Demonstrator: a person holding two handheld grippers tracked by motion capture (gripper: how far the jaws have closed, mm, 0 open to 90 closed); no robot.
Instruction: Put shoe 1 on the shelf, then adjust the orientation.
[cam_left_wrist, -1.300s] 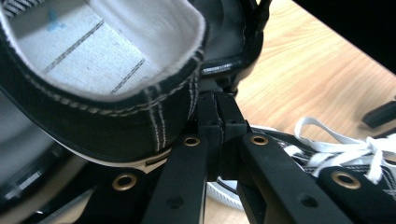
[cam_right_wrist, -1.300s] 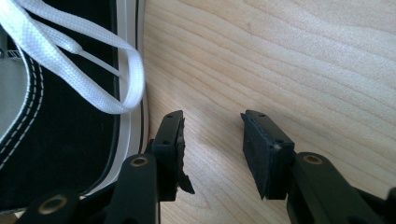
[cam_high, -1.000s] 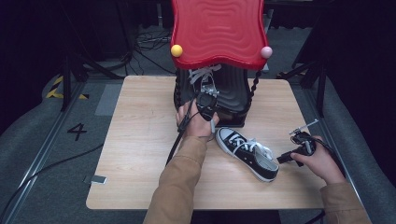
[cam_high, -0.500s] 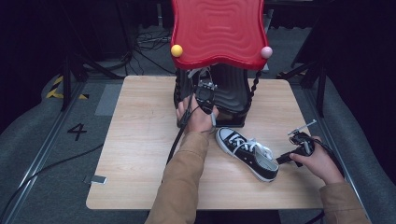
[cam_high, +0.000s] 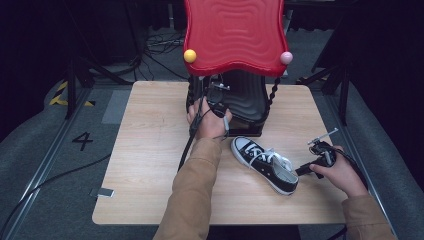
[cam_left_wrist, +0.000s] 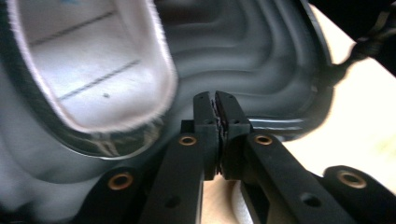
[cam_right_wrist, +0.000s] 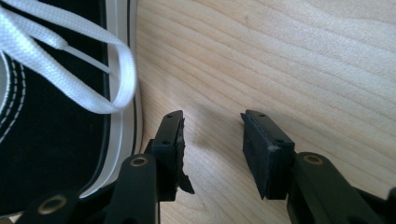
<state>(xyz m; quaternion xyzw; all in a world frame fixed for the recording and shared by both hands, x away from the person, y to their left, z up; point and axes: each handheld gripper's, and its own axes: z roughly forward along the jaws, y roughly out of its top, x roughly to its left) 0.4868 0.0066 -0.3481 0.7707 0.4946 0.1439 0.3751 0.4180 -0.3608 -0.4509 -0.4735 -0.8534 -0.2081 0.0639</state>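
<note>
1. In the upper middle of the high view, the left claw (cam_high: 217, 92) is under the red top of the shoe rack (cam_high: 235, 30), at the rack's dark lower shelf (cam_left_wrist: 261, 51). In the left gripper view its jaws are pressed together with nothing between them, so it is clenched and empty. A first shoe (cam_left_wrist: 93, 60) fills the upper left of that view with its white-lined opening turned to the camera. It appears to rest on the shelf, apart from the jaws.

2. The black sneaker (cam_high: 265, 164) lies on the counter (cam_high: 150, 150), right of the middle of the high view and well apart from the left claw. Its long axis runs diagonally, with the white toe cap to the upper left and the heel to the lower right.

3. At the right of the high view, the right claw (cam_high: 306, 169) sits just beside the heel end, so the right hand is clearly the nearer one. In the right gripper view the jaws stand apart over bare wood, released and empty. The sneaker's side and white sole edge lie along the left of that frame, with a lace loop (cam_right_wrist: 116, 70) above.

4. We judge that the coming move is a grasp of the sneaker by the right claw. It must shift towards the left of its own view, because the sneaker is beside the jaws and not between them.
</note>
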